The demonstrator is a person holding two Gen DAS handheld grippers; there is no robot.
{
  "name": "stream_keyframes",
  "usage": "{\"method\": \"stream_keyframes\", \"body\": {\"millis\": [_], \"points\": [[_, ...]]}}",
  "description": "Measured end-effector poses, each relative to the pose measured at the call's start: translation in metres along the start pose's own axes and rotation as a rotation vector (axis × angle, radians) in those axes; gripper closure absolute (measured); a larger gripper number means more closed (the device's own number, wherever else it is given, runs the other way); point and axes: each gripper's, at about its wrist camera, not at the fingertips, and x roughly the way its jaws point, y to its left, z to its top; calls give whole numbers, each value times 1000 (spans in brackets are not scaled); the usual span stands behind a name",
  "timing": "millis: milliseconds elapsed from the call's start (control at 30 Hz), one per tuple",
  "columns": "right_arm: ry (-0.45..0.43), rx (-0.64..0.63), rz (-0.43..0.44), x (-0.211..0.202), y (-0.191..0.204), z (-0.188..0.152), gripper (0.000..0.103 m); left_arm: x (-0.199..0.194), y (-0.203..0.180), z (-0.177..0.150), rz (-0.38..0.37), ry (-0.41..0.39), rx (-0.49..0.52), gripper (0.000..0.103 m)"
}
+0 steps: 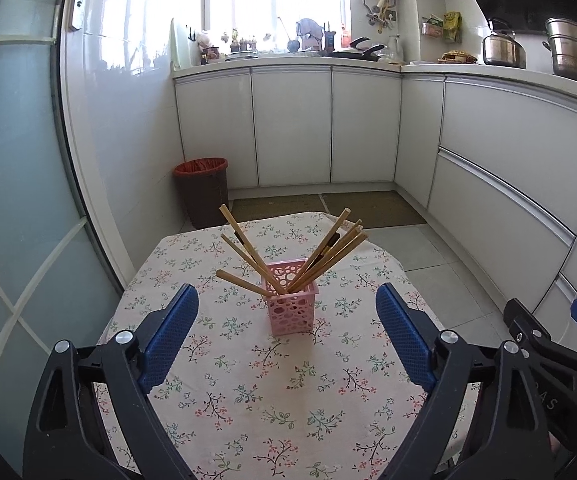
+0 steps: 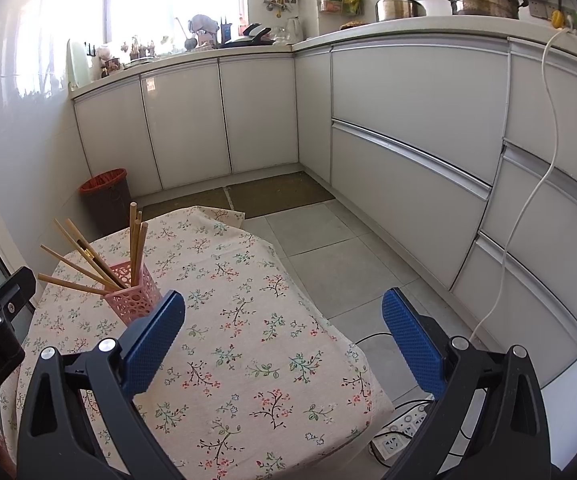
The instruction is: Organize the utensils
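A pink perforated holder (image 1: 291,298) stands upright on the floral tablecloth (image 1: 248,380), with several wooden chopsticks (image 1: 330,254) fanned out of it to both sides. My left gripper (image 1: 287,300) is open, its blue pads wide apart on either side of the holder and nearer the camera, touching nothing. In the right wrist view the same holder (image 2: 134,294) and chopsticks (image 2: 88,260) sit to the left of my right gripper (image 2: 284,312), which is open and empty above the cloth (image 2: 248,340).
A brown bin with a red liner (image 1: 203,190) stands beyond the table by the wall. White cabinets (image 1: 488,152) run along the back and right. A power strip with cables (image 2: 398,434) lies on the floor at the table's right.
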Motion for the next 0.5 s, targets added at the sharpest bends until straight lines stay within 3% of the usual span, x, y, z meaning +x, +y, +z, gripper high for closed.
{"method": "stream_keyframes", "body": {"millis": [200, 333, 500], "points": [[-11, 13, 5, -3, -3, 2, 7, -4, -3, 1, -6, -25, 16, 23], [-22, 25, 9, -5, -4, 3, 7, -2, 0, 2, 7, -9, 4, 8], [-19, 30, 13, -4, -4, 2, 7, 0, -1, 1, 15, 1, 11, 7]]}}
